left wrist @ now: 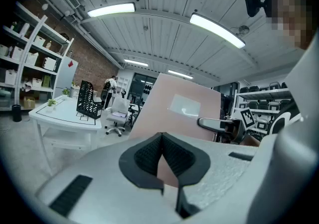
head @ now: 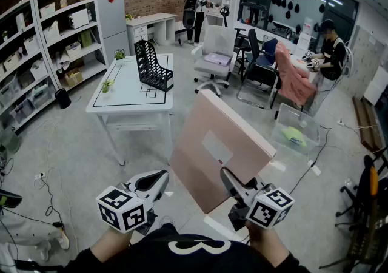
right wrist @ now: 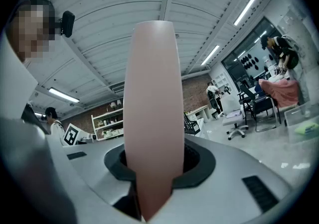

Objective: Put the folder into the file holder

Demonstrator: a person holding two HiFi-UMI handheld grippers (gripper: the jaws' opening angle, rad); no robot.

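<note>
Close in front of the body, above grey concrete floor (head: 79,144): pale pink flat rectangular folder (head: 212,126) with a lighter label patch on its face, held tilted with one corner lowest. Clamped at its lower right edge by the right gripper (head: 228,176), both pads pressed onto the card, which shows edge-on between them in the right gripper view. Well apart from the table, touching nothing else. Just left of the folder's lowest corner, left gripper (head: 159,178): jaws closed together, pads meeting at the tips, nothing between them, not touching the folder's face.

Farther ahead and to the left, white rectangular table (head: 121,103) with a black outline drawn on its top. Near its right edge, toward the far end, black mesh plastic file holder (head: 151,65), upright, stepped slots, standing across the drawn line. At the left edge, small green potted plant (head: 107,85); toward the far left corner, second small plant (head: 119,54).

Between the body and the table's near edge, an open stretch of floor. Beyond the table's right edge, white swivel office chair (head: 215,53), near but apart. On the floor right of the folder, clear plastic bin (head: 296,135). Along the left wall, white metal shelving (head: 48,41) loaded with boxes, a strip of floor between it and the table's left edge.
</note>
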